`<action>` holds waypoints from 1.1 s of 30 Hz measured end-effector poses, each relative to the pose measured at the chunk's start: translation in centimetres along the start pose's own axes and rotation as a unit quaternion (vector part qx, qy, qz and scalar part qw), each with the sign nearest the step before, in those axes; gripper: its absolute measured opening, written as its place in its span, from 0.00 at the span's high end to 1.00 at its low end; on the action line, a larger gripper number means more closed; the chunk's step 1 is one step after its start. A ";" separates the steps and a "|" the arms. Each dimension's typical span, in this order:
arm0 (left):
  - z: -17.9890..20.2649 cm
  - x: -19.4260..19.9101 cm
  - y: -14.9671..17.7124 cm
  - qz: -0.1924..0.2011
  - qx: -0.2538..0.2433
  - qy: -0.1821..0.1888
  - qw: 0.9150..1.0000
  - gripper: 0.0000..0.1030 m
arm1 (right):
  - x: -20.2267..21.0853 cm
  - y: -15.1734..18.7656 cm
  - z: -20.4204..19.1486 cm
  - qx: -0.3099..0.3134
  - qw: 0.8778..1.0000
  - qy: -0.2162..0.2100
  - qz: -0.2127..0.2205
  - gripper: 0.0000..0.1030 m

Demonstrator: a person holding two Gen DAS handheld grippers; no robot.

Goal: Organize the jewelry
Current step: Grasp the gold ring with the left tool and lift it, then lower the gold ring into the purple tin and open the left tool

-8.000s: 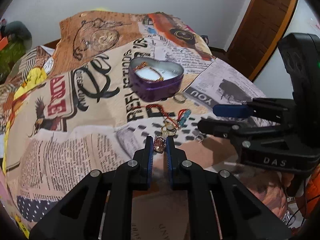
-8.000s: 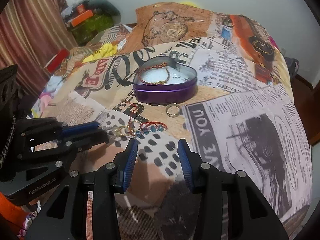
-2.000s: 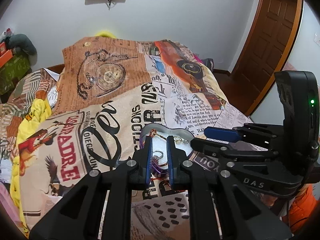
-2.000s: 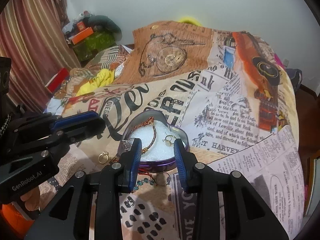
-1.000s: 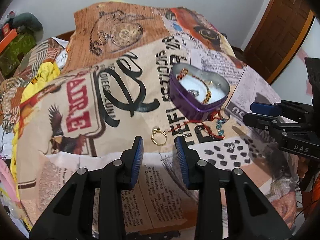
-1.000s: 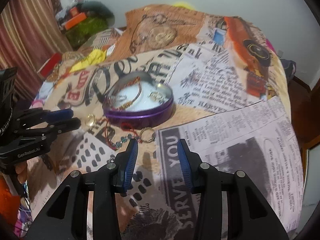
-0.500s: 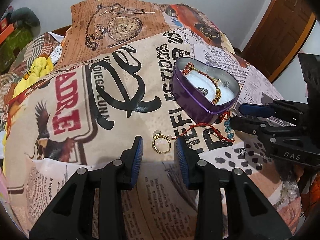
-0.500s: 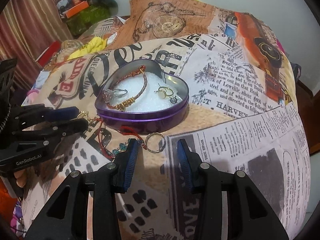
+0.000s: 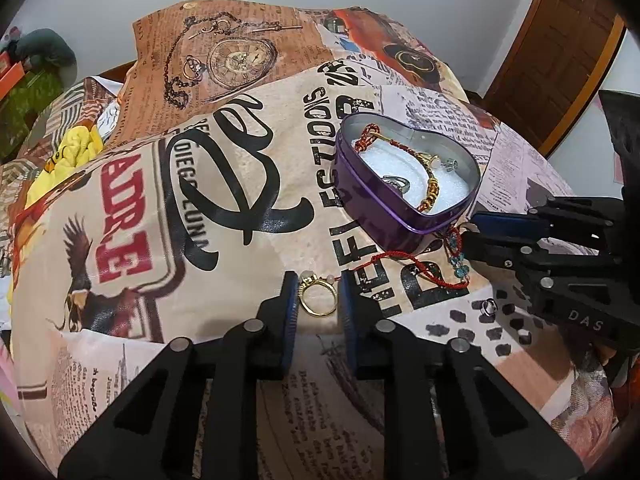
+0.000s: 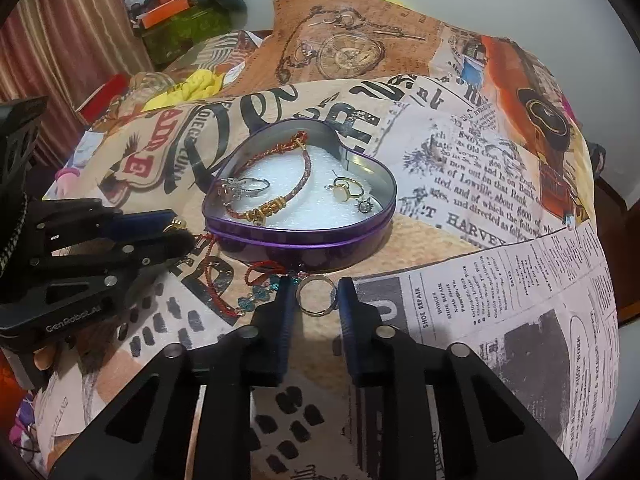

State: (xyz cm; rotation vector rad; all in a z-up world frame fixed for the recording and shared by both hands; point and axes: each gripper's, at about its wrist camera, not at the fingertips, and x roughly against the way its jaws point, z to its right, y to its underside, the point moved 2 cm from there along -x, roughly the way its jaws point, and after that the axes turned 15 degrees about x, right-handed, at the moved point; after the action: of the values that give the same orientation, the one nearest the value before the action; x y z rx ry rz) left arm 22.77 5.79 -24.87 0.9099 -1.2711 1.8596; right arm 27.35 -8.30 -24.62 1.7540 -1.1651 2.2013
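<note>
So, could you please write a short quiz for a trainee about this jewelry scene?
1. True or false: the gold ring lies between the open fingers of the left gripper.
2. What lies between the fingers of the right gripper? A) a bracelet B) a silver ring C) an earring
3. Fill in: the braided bracelet lies inside the heart-shaped ____.

Key:
1. True; it lies on the bedspread, not yet gripped.
2. B, the silver ring, just in front of the tin.
3. Tin.
</note>
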 end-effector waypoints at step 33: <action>4.2 8.2 -0.9 0.083 -0.021 0.018 0.996 0.82 | 8.6 -1.3 0.6 -0.041 0.994 0.018 0.100 0.81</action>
State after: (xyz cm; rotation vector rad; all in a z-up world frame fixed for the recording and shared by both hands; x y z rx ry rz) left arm 20.04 3.32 -16.41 0.7657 -1.3952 1.9603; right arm 25.56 -10.94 -16.48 1.6229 -1.4584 2.2456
